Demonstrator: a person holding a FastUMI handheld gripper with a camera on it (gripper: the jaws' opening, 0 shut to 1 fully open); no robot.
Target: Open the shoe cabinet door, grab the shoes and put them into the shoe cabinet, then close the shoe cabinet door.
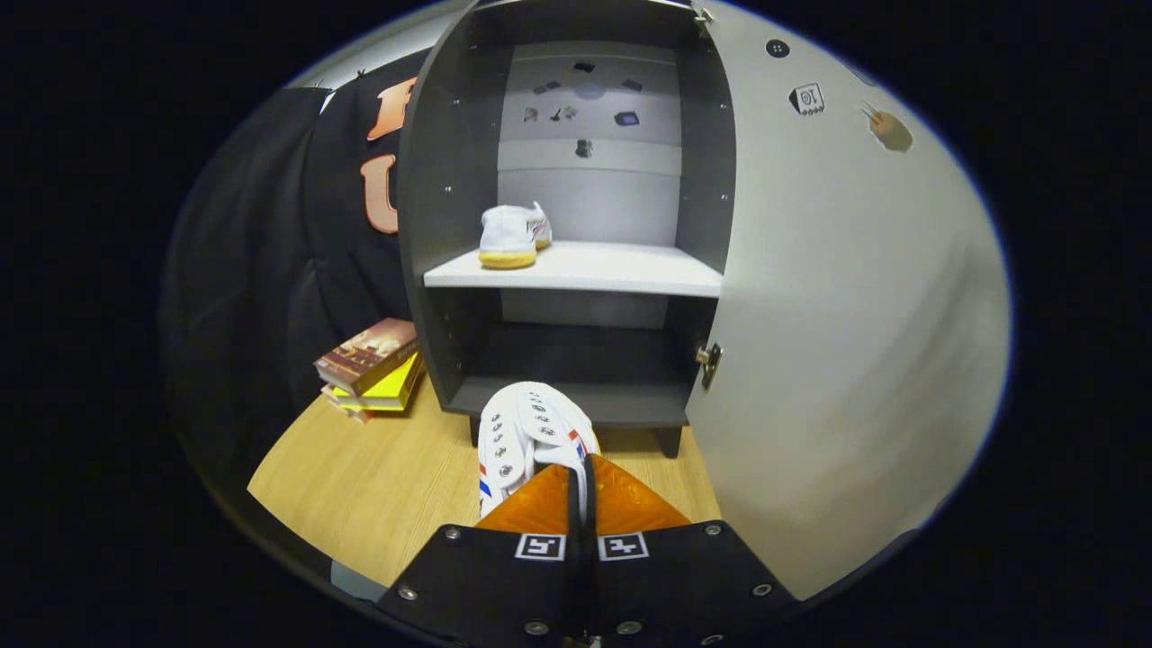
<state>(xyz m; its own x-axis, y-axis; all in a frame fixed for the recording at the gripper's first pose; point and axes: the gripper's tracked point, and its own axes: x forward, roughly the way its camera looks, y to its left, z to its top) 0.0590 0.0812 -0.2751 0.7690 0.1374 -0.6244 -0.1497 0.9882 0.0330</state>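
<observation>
A pale wood surface (378, 477) runs up to a black cloth wall (270, 270), and on it stands a dark grey shoe cabinet (432, 180) on short feet, its pale door (855, 315) swung wide open on the right. A stack of books (371, 367) lies on the surface just left of the cabinet, close to the cloth and clear of the opening. Inside, a light shelf (576, 270) splits the cabinet into an upper and a lower compartment. One white shoe (511, 236) with a tan sole sits on the left part of that shelf, heel outward. The lower compartment is dark, and its depth is hard to make out. Small dark marks dot the cabinet's back panel, too small to identify. The tongs (580, 486) are nearly closed, pinching the rim of a second white shoe (526, 441) with red and blue stripes. That shoe lies just ahead of the fingers, toe toward the cabinet's base; its heel is hidden behind them.
</observation>
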